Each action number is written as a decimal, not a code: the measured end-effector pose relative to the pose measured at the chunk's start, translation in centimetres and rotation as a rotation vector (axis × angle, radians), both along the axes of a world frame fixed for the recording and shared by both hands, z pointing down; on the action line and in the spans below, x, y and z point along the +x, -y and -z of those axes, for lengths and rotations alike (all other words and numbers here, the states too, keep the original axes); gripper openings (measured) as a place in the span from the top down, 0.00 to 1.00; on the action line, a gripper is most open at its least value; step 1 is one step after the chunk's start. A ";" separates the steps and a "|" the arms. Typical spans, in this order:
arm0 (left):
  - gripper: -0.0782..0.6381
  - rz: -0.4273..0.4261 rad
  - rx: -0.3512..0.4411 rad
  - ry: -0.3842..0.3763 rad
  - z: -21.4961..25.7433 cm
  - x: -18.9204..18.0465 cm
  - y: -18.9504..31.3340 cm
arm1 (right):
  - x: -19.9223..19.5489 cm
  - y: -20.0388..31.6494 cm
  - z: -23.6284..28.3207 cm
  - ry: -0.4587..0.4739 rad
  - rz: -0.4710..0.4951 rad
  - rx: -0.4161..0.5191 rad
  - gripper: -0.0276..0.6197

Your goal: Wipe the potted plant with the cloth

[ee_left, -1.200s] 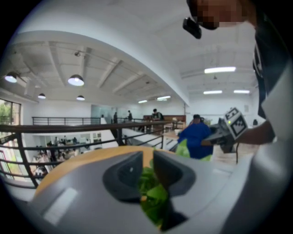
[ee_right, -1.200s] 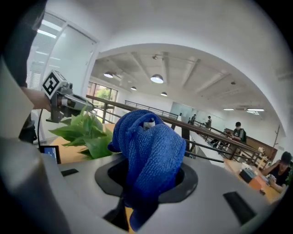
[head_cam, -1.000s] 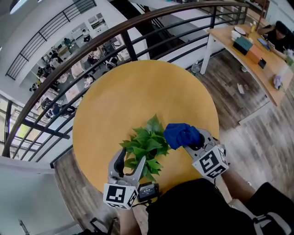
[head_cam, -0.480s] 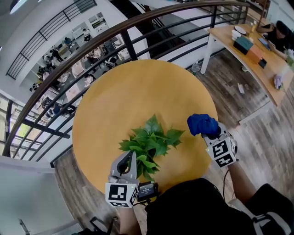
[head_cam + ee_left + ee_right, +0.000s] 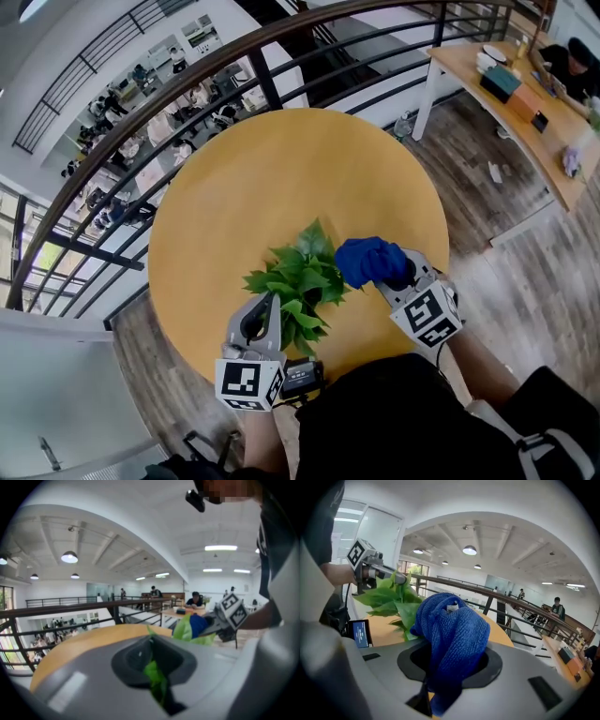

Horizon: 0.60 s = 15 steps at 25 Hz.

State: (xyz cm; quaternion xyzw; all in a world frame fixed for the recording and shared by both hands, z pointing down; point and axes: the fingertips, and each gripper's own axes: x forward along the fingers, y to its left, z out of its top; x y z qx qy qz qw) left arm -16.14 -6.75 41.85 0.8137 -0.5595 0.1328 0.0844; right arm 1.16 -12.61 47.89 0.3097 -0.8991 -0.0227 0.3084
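The potted plant point(image 5: 295, 277) stands on the round yellow table point(image 5: 281, 169) near its front edge, its leaves hiding the pot. My left gripper point(image 5: 265, 302) reaches in from the front and is shut on one green leaf point(image 5: 154, 679), which shows pinched between the jaws. My right gripper point(image 5: 389, 272) is shut on the bunched blue cloth point(image 5: 367, 260). The cloth point(image 5: 450, 630) touches the leaves point(image 5: 389, 597) on the plant's right side.
A small device with a screen point(image 5: 302, 375) lies at the table's front edge between my hands. A dark railing point(image 5: 253, 70) curves behind the table. A long wooden desk point(image 5: 506, 103) with items and a seated person stands at the far right.
The left jaws, open beside the plant a second ago, closed on a leaf. The right gripper swung the cloth out to the right, then came back against the plant.
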 end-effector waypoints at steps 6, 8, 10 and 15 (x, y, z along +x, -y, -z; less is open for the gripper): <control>0.89 0.009 -0.011 -0.010 -0.3 -0.5 0.3 | 4.2 1.8 -5.6 -0.118 -0.095 -0.094 0.73; 0.89 0.011 -0.009 -0.012 -0.2 -0.5 0.3 | 6.3 2.7 -6.8 -0.195 -0.132 -0.088 0.73; 0.89 0.013 -0.008 -0.016 -0.2 -0.5 0.2 | 7.8 3.4 -7.0 -0.222 -0.165 -0.080 0.73; 0.89 0.029 -0.005 -0.022 -0.2 -0.5 0.3 | 6.6 4.8 -2.2 -0.118 -0.160 -0.005 0.73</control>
